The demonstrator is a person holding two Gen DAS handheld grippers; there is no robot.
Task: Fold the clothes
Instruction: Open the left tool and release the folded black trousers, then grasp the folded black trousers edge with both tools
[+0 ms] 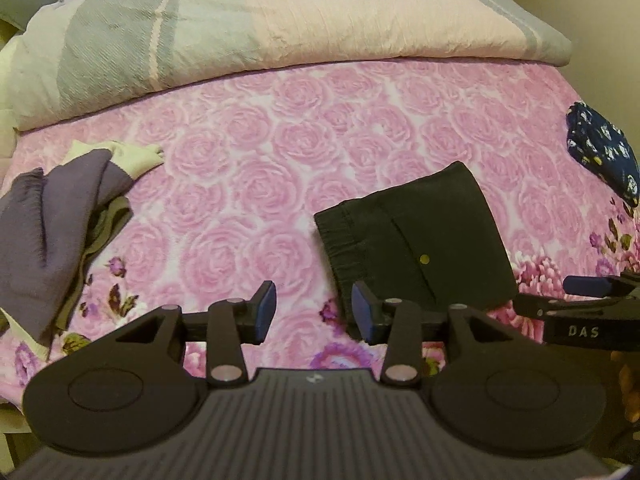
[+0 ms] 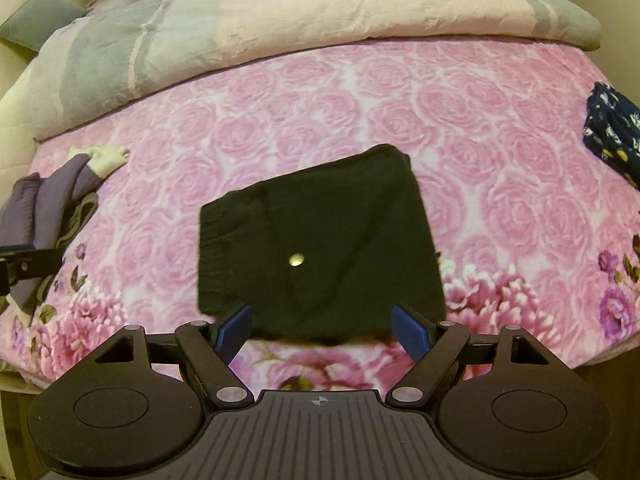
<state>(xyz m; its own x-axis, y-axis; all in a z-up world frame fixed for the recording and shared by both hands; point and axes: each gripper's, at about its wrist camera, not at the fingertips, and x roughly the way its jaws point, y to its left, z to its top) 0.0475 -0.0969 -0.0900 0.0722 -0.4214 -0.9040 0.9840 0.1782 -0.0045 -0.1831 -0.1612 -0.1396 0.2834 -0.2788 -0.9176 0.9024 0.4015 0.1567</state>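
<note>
A black folded garment (image 1: 420, 240) with a small brass button lies flat on the pink rose bedspread; it also shows in the right wrist view (image 2: 320, 248). My left gripper (image 1: 316, 312) is open and empty, just left of the garment's near left corner. My right gripper (image 2: 326, 328) is open and empty, at the garment's near edge, fingers spread either side of it. The right gripper also shows at the right edge of the left wrist view (image 1: 592, 292). A crumpled purple and cream garment (image 1: 52, 216) lies at the left.
A folded grey and pink quilt (image 1: 280, 32) lies across the back of the bed. A navy floral garment (image 1: 600, 148) lies at the right edge. The bed's near edge (image 2: 520, 364) runs just in front of the grippers.
</note>
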